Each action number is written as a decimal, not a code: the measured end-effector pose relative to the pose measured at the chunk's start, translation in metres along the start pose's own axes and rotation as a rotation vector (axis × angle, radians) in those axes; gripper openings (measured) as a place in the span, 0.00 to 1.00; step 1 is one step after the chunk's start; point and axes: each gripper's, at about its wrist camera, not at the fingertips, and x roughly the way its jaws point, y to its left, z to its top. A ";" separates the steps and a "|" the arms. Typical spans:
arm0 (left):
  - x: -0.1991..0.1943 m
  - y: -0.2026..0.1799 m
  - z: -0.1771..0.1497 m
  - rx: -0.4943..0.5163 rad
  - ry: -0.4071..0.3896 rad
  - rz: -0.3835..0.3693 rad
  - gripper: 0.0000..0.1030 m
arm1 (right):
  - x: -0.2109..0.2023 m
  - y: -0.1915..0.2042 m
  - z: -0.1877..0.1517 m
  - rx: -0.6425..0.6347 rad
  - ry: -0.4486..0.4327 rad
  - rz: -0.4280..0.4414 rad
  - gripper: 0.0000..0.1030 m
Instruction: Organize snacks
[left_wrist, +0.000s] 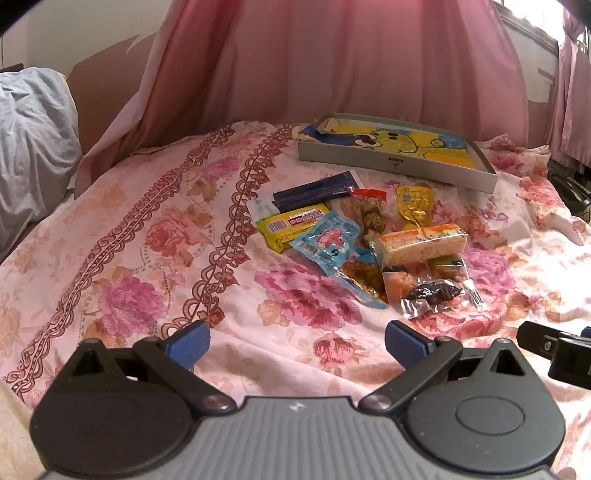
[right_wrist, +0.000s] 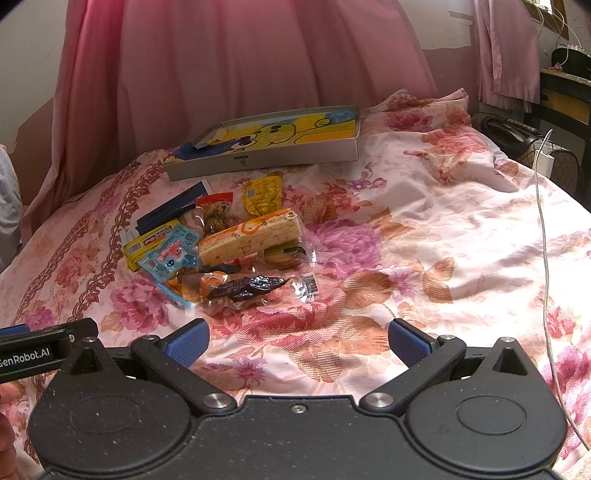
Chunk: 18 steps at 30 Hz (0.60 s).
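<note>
Both my grippers, left gripper (left_wrist: 297, 345) and right gripper (right_wrist: 298, 343), hover with jaws apart, empty. The snack pile (left_wrist: 369, 243) sits mid-frame on the bed (left_wrist: 147, 240), below the box (left_wrist: 397, 162). Light, crinkly, slippery packets, I reckon; pinch a sealed edge.

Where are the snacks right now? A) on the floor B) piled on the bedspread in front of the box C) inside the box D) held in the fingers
B: the snacks lie heaped on the bedspread, on the near side of the box, which holds none of them.
</note>
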 end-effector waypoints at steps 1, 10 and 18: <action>0.000 0.000 0.000 0.000 0.000 0.000 0.99 | 0.000 0.000 0.000 0.001 0.000 0.000 0.99; 0.000 0.000 0.000 0.000 0.003 0.001 0.99 | 0.000 0.000 0.000 0.001 0.000 0.000 0.99; 0.003 -0.001 -0.003 0.003 0.007 0.003 0.99 | -0.001 0.000 0.001 0.000 -0.003 0.007 0.99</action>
